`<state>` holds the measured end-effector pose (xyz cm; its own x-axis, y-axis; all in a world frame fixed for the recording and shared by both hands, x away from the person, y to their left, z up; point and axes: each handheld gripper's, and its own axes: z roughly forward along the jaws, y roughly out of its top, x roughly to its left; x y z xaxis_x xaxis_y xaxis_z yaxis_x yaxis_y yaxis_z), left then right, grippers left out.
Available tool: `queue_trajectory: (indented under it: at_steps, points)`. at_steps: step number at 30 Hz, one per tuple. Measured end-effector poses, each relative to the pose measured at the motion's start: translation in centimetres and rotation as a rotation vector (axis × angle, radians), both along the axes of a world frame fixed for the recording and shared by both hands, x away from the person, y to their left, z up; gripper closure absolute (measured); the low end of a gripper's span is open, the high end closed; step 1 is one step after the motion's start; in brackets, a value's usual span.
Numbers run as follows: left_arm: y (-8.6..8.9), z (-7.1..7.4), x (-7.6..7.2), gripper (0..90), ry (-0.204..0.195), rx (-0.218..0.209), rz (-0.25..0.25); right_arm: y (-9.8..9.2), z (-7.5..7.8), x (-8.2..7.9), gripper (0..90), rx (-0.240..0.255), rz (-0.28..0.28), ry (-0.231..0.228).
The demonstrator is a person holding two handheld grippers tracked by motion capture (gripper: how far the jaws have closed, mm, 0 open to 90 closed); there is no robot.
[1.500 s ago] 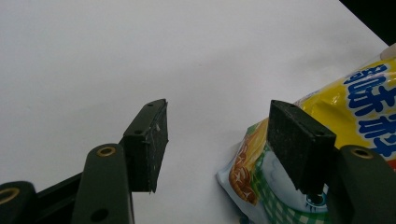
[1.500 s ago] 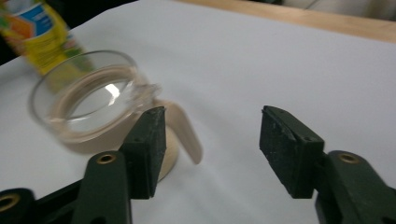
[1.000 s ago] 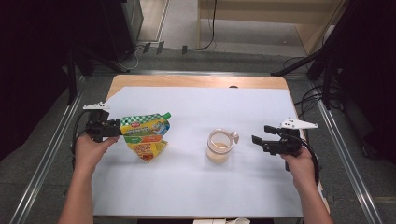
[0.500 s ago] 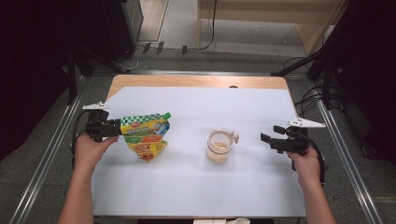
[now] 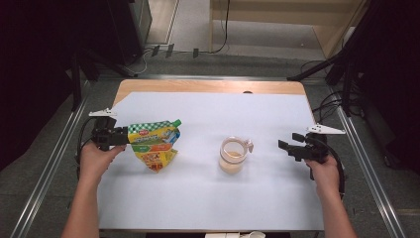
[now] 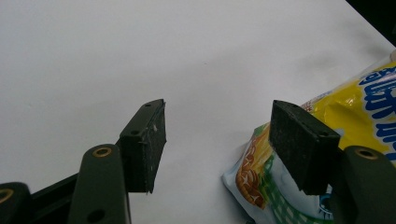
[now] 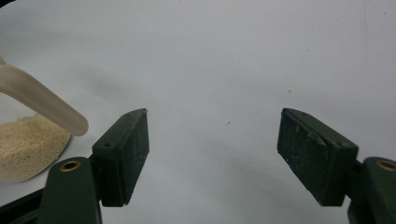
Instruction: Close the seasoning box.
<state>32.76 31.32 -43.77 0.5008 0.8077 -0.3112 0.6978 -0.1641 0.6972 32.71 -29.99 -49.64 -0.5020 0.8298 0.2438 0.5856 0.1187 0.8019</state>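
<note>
We hold the left gripper (image 5: 120, 137) at the left end of the yellow-and-green printed plastic pouch (image 5: 152, 144), jaws parted with nothing between them (the pouch lies just beside one pad). Our right gripper (image 5: 288, 148), likewise spread and empty, sits well apart from the clear plastic cup of beige granules (image 5: 233, 155) mid-table.

On my table (image 5: 208, 198), the two pouches (image 5: 151, 141) lie left of centre, one partly on top of the other. My left gripper (image 5: 119, 137) sits just beside their left end. The cup (image 5: 233, 156) stands right of centre, with my right gripper (image 5: 287, 145) farther right, apart from it.
</note>
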Motion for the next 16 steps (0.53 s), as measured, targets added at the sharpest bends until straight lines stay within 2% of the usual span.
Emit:
queue_trajectory:
  at_steps: [10, 16]
  points:
    - [-0.05, -0.08, 0.05, 36.9, 0.005, 0.001, -0.003, 0.18, -0.03, -0.02, 25.5, -0.009, 0.002, 0.001]
    - [-0.16, -0.29, 0.15, 36.8, 0.015, 0.016, 0.007, 0.13, -0.04, 0.03, 25.7, -0.009, 0.001, 0.004]
